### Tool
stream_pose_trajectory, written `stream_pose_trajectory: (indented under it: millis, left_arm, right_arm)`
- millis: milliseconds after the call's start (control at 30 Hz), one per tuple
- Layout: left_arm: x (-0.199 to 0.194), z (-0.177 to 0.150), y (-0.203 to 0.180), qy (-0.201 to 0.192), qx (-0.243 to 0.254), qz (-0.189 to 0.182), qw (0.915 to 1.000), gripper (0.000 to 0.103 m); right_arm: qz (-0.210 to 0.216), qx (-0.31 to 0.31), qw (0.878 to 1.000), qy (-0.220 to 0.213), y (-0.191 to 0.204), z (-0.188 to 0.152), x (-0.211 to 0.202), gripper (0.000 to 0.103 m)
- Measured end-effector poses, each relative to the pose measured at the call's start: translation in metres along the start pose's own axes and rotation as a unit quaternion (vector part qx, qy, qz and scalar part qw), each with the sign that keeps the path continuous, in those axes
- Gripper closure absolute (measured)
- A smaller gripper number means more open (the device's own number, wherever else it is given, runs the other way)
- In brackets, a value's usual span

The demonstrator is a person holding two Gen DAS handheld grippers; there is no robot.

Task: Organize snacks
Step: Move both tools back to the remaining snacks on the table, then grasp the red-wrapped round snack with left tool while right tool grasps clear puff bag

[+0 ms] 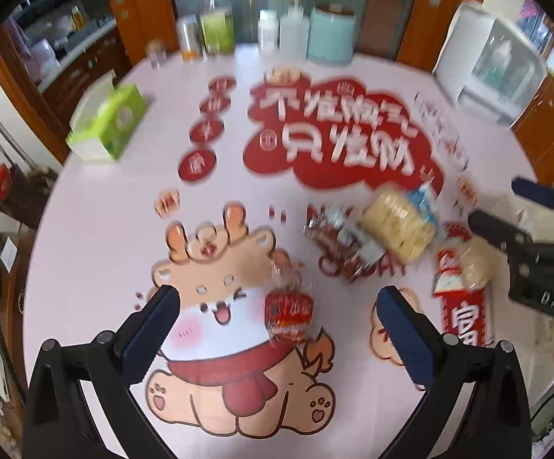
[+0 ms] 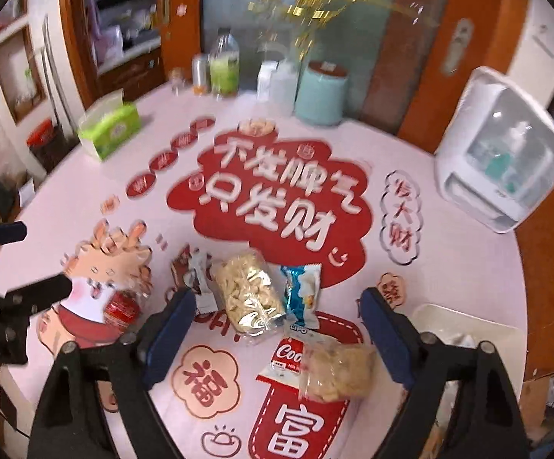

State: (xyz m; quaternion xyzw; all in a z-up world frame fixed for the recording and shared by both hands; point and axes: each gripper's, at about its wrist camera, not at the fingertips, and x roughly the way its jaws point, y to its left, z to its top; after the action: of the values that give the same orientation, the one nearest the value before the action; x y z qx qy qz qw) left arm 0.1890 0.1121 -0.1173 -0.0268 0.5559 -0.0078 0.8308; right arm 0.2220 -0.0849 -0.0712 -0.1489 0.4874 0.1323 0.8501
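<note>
Snacks (image 2: pixel 248 292) lie loose on the surface (image 2: pixel 449 267), tray (image 2: pixel 464 319) seemingly unfilled; our left tool (image 1: pixel 277 334) and right tool (image 2: pixel 277 329) gape wide, holding nothing.

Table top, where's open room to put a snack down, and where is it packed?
Free: the stretch between the tissue box and the small red snack. Crowded: the snack pile near the white tray, and the back row of bottles.

Left gripper (image 1: pixel 277 329) spread wide, fingers aimed toward 12 o'clock, nothing between them. Right gripper (image 2: pixel 279 329) likewise spread, empty, at left's 3 o'clock.
</note>
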Motion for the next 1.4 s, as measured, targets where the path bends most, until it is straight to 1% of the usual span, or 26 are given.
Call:
stream_pose_trajectory:
  millis: [233,333,433,533,600,667,733,767,800,833,867,900,1000,1100,1300,1367,1400]
  left_arm:
    - [0.063,-0.014,-0.003,0.068,-0.012,0.004,0.9976,0.001]
    - [0.083,-0.018,-0.001,0.091,-0.022,0.005,0.9956,0.001]
    - [0.096,-0.019,0.002,0.105,-0.030,0.010,0.9940,0.001]
    - [0.105,-0.021,0.005,0.111,-0.036,0.018,0.9930,0.005]
    - [0.111,-0.021,0.008,0.116,-0.041,0.026,0.9921,0.009]
    - [0.115,-0.022,0.011,0.121,-0.047,0.022,0.9913,0.012]
    - [0.118,-0.023,0.013,0.125,-0.052,0.020,0.9906,0.019]
    - [0.118,-0.024,0.013,0.125,-0.053,0.015,0.9907,0.027]
    - [0.118,-0.024,0.013,0.124,-0.056,0.006,0.9907,0.040]
    - [0.118,-0.024,0.012,0.124,-0.056,0.004,0.9907,0.047]
    - [0.116,-0.025,0.009,0.120,-0.048,0.017,0.9915,0.057]
    - [0.116,-0.025,0.007,0.118,-0.040,0.025,0.9919,0.058]
    - [0.112,-0.027,0.002,0.114,-0.038,0.019,0.9926,0.061]
    - [0.104,-0.030,-0.001,0.106,-0.033,0.020,0.9936,0.061]
    - [0.080,-0.029,-0.007,0.090,-0.028,0.010,0.9955,0.061]
    - [0.065,-0.031,-0.011,0.081,-0.025,0.005,0.9964,0.061]
    - [0.057,-0.035,-0.006,0.077,-0.023,0.003,0.9968,0.061]
  right_arm:
    - [0.013,-0.038,0.998,0.054,0.013,0.000,0.062,0.020]
    - [0.015,-0.053,0.995,0.077,0.018,-0.003,0.085,0.020]
    - [0.013,-0.069,0.993,0.093,0.023,-0.005,0.103,0.020]
    - [0.009,-0.079,0.991,0.108,0.026,-0.008,0.118,0.020]
    - [0.007,-0.083,0.990,0.116,0.027,-0.011,0.127,0.020]
    - [0.004,-0.088,0.989,0.122,0.030,-0.014,0.135,0.022]
    - [-0.008,-0.102,0.989,0.111,0.034,-0.017,0.136,0.023]
    - [-0.011,-0.110,0.988,0.105,0.037,-0.018,0.135,0.028]
    - [-0.009,-0.120,0.988,0.097,0.041,-0.018,0.132,0.041]
    - [-0.010,-0.123,0.988,0.096,0.044,-0.019,0.132,0.042]
    - [-0.013,-0.121,0.988,0.093,0.045,-0.020,0.131,0.042]
    - [-0.015,-0.120,0.989,0.090,0.047,-0.021,0.130,0.042]
    - [-0.012,-0.107,0.990,0.089,0.047,-0.025,0.126,0.043]
    - [0.003,-0.084,0.993,0.086,0.045,-0.029,0.117,0.043]
    - [0.036,-0.036,0.997,0.063,0.040,-0.034,0.081,0.043]
    - [0.048,-0.019,0.997,0.050,0.038,-0.037,0.063,0.043]
    - [0.052,-0.013,0.998,0.045,0.037,-0.038,0.056,0.043]
